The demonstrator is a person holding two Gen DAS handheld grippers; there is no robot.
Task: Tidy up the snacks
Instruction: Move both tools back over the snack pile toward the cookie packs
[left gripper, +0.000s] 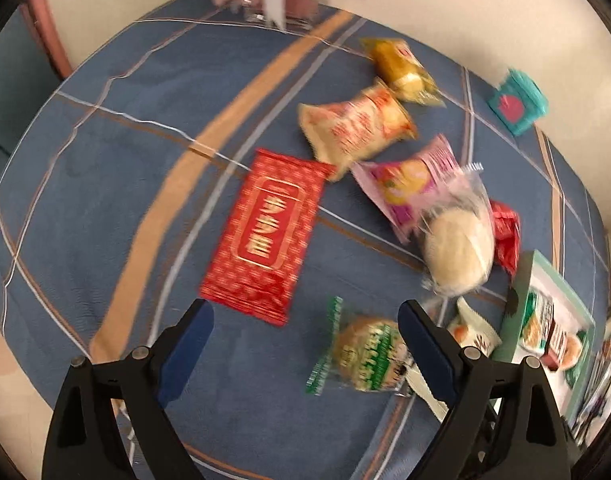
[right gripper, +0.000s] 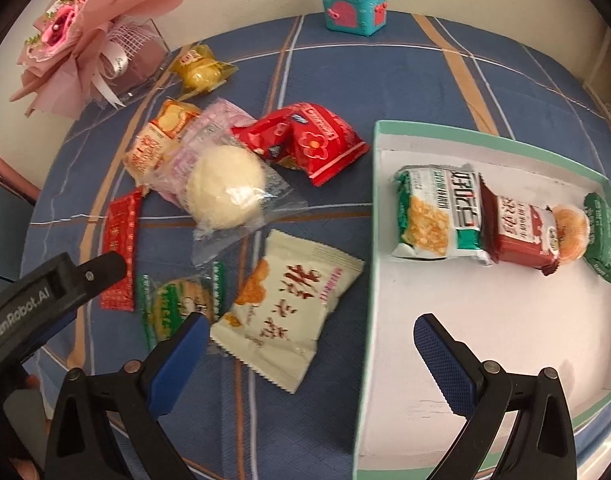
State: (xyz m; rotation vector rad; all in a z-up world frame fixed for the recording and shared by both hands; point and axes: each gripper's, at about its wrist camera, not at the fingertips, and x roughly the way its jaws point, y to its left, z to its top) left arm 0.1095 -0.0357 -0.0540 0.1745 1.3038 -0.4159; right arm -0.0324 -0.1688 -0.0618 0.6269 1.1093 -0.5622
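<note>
My left gripper (left gripper: 305, 318) is open and points down over a green-wrapped round cookie (left gripper: 361, 356), which lies between its fingers near the right one. A flat red packet (left gripper: 265, 232) lies just beyond the left finger. My right gripper (right gripper: 310, 326) is also open; it straddles a cream packet (right gripper: 289, 304) and the left rim of the white tray (right gripper: 370, 264). The tray holds a green-and-white packet (right gripper: 437, 216), a dark red packet (right gripper: 521, 236) and another green-wrapped cookie (right gripper: 581, 232). In the right wrist view the same round cookie (right gripper: 181, 308) lies beside the left gripper's finger (right gripper: 105, 268).
Loose on the blue striped cloth (right gripper: 385, 80) lie a white bun in clear wrap (right gripper: 225, 192), red packets (right gripper: 305, 140), a pink packet (left gripper: 409, 184), an orange-cream packet (left gripper: 357, 128) and a gold one (left gripper: 401, 68). A pink bouquet (right gripper: 77, 40) and a teal box (right gripper: 353, 4) stand at the back.
</note>
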